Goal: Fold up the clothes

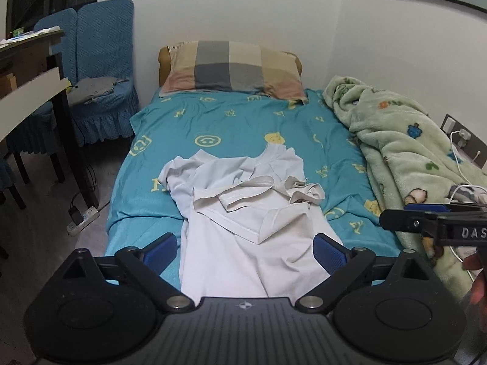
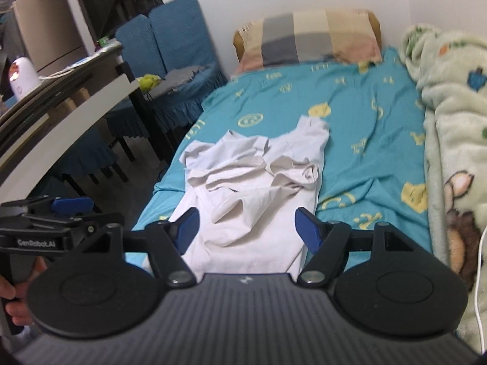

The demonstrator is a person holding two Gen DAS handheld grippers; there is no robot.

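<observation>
Crumpled white cotton T-shirt (image 1: pixel 249 213) lies along the foot half of a bed with a turquoise sheet printed with yellow smileys and letters (image 1: pixel 237 127), its hem at the foot edge. Left gripper (image 1: pixel 245 248) and right gripper (image 2: pixel 246 228) hover over the hem, blue-padded jaws spread wide, holding nothing. Raised lettering reads "GenRobot.AI" on the left gripper's body and "DAS" on the right's. Checked pillow (image 1: pixel 231 70) sits at the head edge; green fleece blanket (image 1: pixel 404 152) lies along the right edge.

Shirt (image 1: pixel 243 213) mid-bed (image 1: pixel 243 127) (crumpled), pillow (image 1: pixel 231 70) behind, blanket (image 1: pixel 401 152) right, chairs (image 1: pixel 100 70) left.
</observation>
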